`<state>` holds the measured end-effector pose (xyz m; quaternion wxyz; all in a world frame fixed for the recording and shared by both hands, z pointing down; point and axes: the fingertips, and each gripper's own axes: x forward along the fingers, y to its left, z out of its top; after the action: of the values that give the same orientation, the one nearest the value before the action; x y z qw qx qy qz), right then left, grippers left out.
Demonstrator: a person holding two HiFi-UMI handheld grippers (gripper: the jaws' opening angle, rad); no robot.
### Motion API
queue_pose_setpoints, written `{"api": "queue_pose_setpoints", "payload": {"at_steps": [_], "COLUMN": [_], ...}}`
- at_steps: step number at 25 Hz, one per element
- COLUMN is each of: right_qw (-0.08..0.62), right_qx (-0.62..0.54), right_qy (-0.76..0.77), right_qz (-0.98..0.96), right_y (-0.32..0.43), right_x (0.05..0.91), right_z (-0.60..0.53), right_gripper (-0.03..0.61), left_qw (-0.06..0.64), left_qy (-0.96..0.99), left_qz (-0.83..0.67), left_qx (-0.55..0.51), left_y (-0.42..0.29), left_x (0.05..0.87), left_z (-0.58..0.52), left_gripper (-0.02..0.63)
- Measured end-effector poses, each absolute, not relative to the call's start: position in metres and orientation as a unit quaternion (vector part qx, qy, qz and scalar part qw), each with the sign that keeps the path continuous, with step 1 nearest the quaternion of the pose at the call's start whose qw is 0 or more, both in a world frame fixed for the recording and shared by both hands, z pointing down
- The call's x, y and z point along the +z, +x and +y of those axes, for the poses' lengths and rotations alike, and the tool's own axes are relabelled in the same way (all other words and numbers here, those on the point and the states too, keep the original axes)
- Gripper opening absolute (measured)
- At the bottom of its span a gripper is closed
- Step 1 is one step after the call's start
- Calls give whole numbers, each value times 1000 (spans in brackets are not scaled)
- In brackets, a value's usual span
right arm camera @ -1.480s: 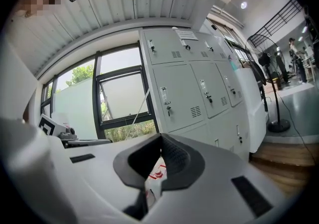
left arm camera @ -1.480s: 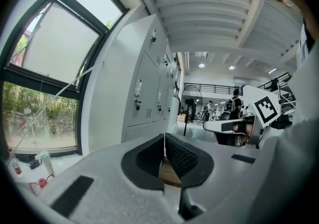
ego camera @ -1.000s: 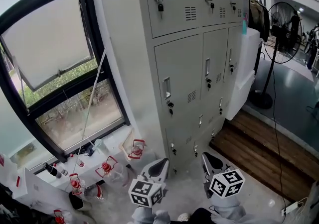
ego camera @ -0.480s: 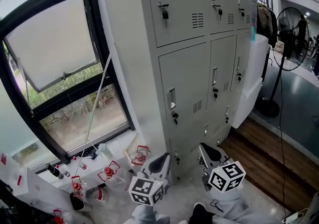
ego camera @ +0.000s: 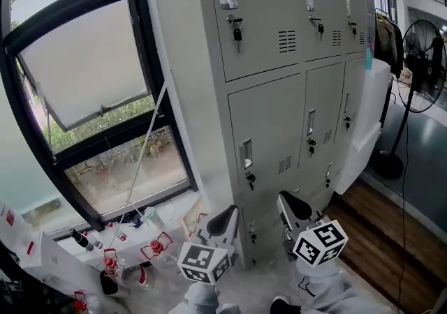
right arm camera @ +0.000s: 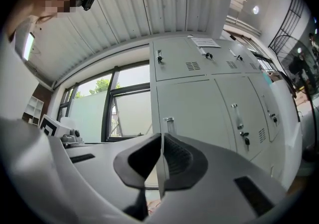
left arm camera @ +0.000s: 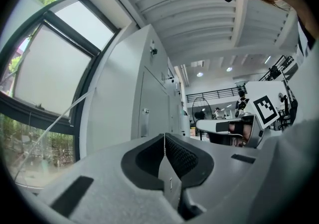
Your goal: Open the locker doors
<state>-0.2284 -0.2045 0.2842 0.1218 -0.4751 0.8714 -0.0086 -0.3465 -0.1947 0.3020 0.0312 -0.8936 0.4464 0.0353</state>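
Note:
The grey locker block (ego camera: 279,117) stands ahead with all of its doors flat and closed. Each door has a recessed handle (ego camera: 246,154) and a small lock with a key (ego camera: 250,178) under it. My left gripper (ego camera: 223,222) is held low in front of the left column, shut and holding nothing. My right gripper (ego camera: 292,206) is beside it, before the middle column, also shut and holding nothing. Neither touches the lockers. In the left gripper view the pads (left arm camera: 177,156) meet, with the locker side (left arm camera: 149,98) beyond. The right gripper view shows closed pads (right arm camera: 172,156) under the door fronts (right arm camera: 209,103).
A large black-framed window (ego camera: 91,96) is left of the lockers. Glass jars with red clips (ego camera: 157,246) and bottles (ego camera: 80,239) lie on the floor below it. A white cabinet (ego camera: 370,117), a standing fan (ego camera: 422,68) and a wooden step (ego camera: 380,229) are to the right.
Both grippers have risen in front of the lockers and stay shut. The head view has tilted up, so the lockers' upper row shows lower in the picture.

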Motion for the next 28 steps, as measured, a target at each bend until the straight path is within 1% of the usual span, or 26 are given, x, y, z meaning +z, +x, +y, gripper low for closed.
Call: {"api": "queue_pose_setpoints", "payload": {"at_steps": [7,12,14,20,28], "right_qw": [160,205,210,226,228], "right_qx": [17,13,23,68,127], "right_qy": [-444,-376,-362,-348,-328], "right_qz": [882,904,908,907,908], "right_y": [-226,-227,-226,-219,-221], "right_x": [239,192,174,126,60], "right_z": [-220,-227,-230,-239,-259], "right_gripper": [5,89,104,106,106], "left_qw": [67,89,102,150,214], "left_qy": [-887,-879,-876,-863,-844], "left_qz": [454,462,465,472,481], "left_qx": [60,72,80,97,105], "left_y": [-337,-332,-330,-325,-321], "left_x": [258,229,213,163,100], "left_z": [-213,-225,-228,-237,-252], "left_gripper": [12,12,12,14,12]}}
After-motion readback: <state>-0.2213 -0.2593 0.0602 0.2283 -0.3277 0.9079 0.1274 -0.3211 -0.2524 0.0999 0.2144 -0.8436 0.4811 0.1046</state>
